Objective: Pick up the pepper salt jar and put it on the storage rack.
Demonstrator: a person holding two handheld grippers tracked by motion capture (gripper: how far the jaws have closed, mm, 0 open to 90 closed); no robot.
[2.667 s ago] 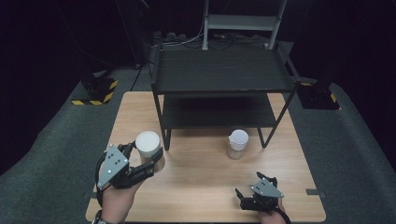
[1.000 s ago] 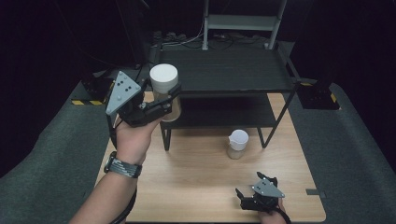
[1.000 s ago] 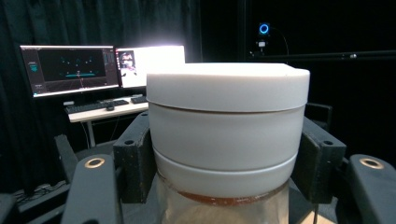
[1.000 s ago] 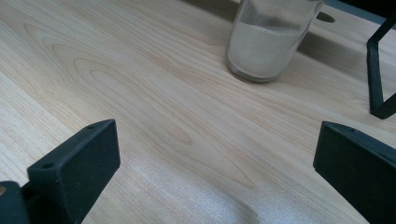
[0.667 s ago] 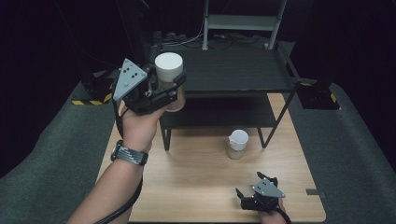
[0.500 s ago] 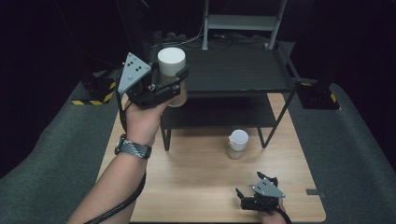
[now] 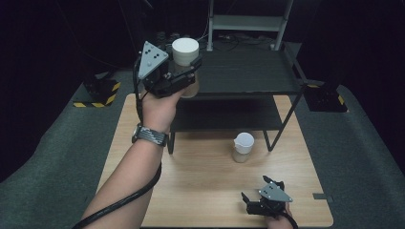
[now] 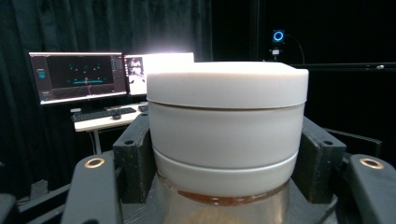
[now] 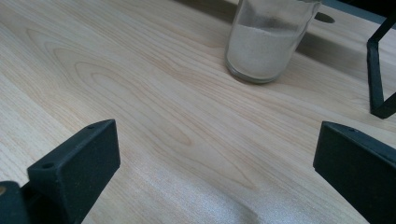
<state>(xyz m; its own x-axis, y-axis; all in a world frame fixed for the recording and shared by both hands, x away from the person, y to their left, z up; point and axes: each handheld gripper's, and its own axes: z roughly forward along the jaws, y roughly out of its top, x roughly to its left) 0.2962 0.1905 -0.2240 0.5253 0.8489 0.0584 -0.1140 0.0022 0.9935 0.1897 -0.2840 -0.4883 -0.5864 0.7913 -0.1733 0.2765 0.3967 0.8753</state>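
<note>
High view: left gripper (image 7: 184, 71) is raised off the counter (image 7: 124, 138), level with the left front corner of the black rack's (image 7: 248, 71) top shelf. Jaws clamped on a white-lidded jar (image 7: 186, 59), upright, lid above the jaws. Second jar (image 7: 242, 146), smaller with a white lid, stands on the counter just in front of the rack's lower shelf. Right gripper (image 7: 261, 204) sits low at the counter's near right edge, well apart from both jars.

Left gripper view: jar (image 8: 227, 135) sits between the two jaws, a pad pressed on each side below the lid. Brownish contents show under the white band. Monitors (image 8: 77, 74) on a desk behind.

Right gripper view: jaws spread wide, nothing between them, bare wood under them. Smaller jar (image 9: 266, 44) ahead, with pale powder inside, and a rack leg (image 9: 378, 74) to its right.
</note>
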